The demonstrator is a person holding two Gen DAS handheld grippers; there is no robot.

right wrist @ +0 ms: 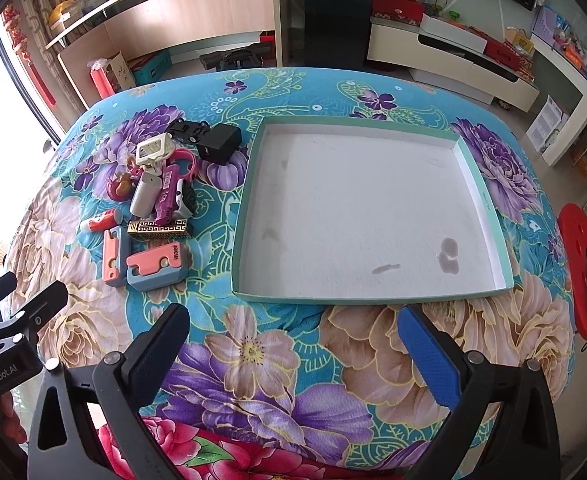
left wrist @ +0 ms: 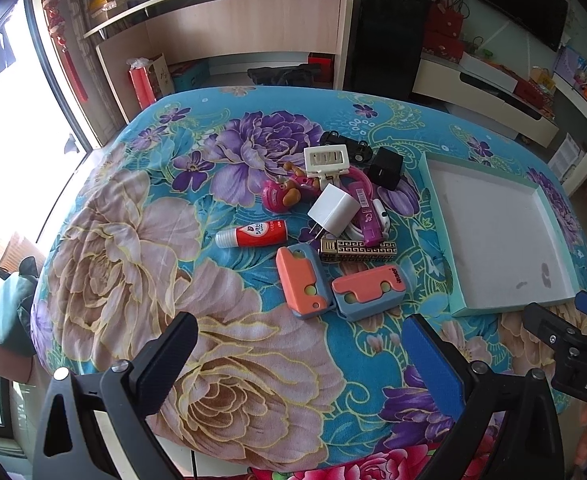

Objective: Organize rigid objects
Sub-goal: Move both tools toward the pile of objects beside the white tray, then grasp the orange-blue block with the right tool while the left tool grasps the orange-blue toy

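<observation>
A heap of small rigid items lies on the flowered table cloth: two orange-and-blue cases [left wrist: 303,282] [left wrist: 369,290], a red glue tube [left wrist: 251,234], a white plug adapter [left wrist: 333,210], a gold patterned lighter [left wrist: 357,250], a purple gadget [left wrist: 367,216], a pink toy [left wrist: 279,196], a cream clip [left wrist: 327,160] and a black charger [left wrist: 385,168]. Right of the heap sits a shallow mint-edged tray [right wrist: 489,208], white inside, holding nothing. My left gripper [left wrist: 297,340] hovers open near the table's front, short of the cases. My right gripper [right wrist: 293,328] stands open before the tray's near wall.
The heap also shows in the right wrist view, with the cases [right wrist: 157,266] nearest. Beyond the table stand a wooden shelf unit [left wrist: 229,24], a black cabinet [left wrist: 385,40] and a low white bench. A red stool [right wrist: 581,264] stands at the right.
</observation>
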